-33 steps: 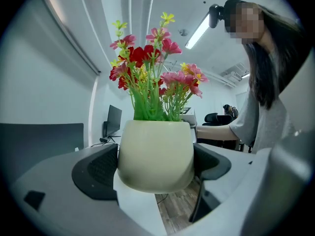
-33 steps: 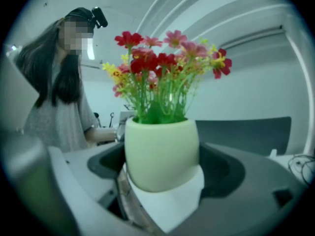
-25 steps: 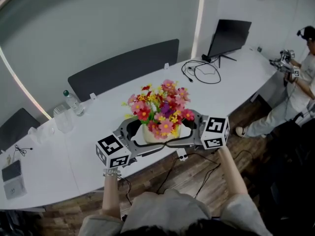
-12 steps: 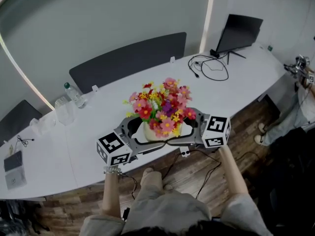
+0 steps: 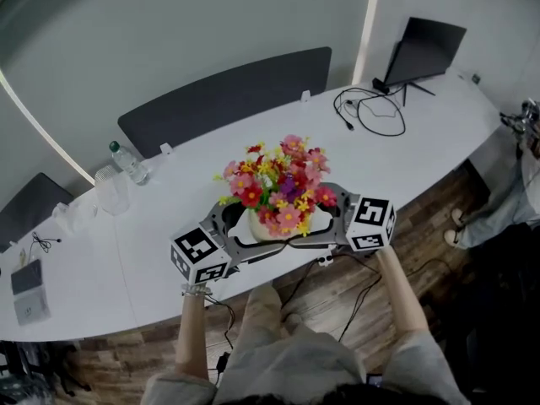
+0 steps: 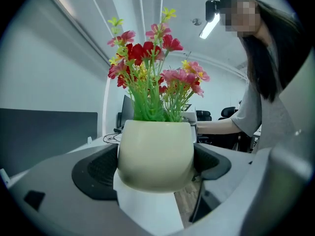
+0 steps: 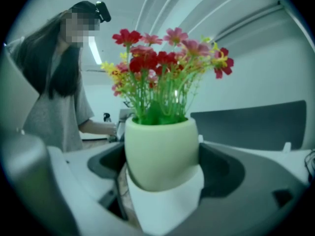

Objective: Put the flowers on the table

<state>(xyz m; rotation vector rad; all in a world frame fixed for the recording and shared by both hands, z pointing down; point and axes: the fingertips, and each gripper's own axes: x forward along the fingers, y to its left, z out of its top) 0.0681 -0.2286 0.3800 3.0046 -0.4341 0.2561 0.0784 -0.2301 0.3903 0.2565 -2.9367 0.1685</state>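
Observation:
A cream pot (image 5: 272, 226) of red, pink and yellow flowers (image 5: 278, 182) hangs just above the front edge of the long white table (image 5: 169, 205). My left gripper (image 5: 251, 233) and right gripper (image 5: 319, 223) clasp it from opposite sides. In the left gripper view the pot (image 6: 155, 154) fills the gap of the left gripper (image 6: 155, 167), touching both dark pads (image 6: 96, 171). In the right gripper view the pot (image 7: 161, 151) sits the same way in the right gripper (image 7: 162, 168). The pot stands upright, and its base is hidden in the head view.
A monitor (image 5: 430, 47) and black cables (image 5: 371, 112) lie at the table's far right. A water bottle (image 5: 126, 163) and plastic cups (image 5: 110, 194) stand at the left, a small device (image 5: 25, 281) further left. Dark chairs (image 5: 228, 99) line the far side. A person (image 5: 525, 171) is at right.
The person has stepped toward the table. The pot, still held in both grippers, has moved from over the floor to over the table's front edge.

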